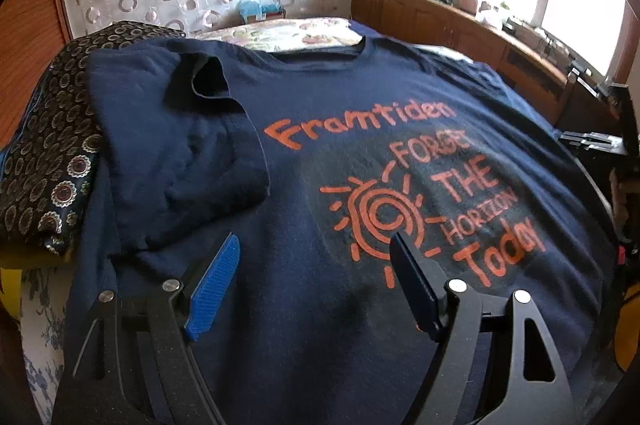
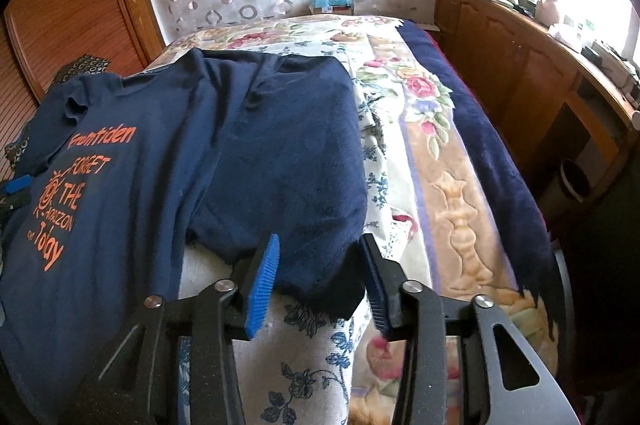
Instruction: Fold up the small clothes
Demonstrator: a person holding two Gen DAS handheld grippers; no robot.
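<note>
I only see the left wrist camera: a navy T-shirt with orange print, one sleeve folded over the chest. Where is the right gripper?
Observer: The right gripper is at the near edge of the other sleeve. Its jaws are apart with that edge between them, and I cannot tell whether the pads press on it.
Operator: Is that sleeve folded in?
Observer: No, it lies spread out flat on the flowered bedspread.
Operator: Anything beside it?
Observer: A dark blue blanket runs along the bedspread's other side, apart from the sleeve.
</note>
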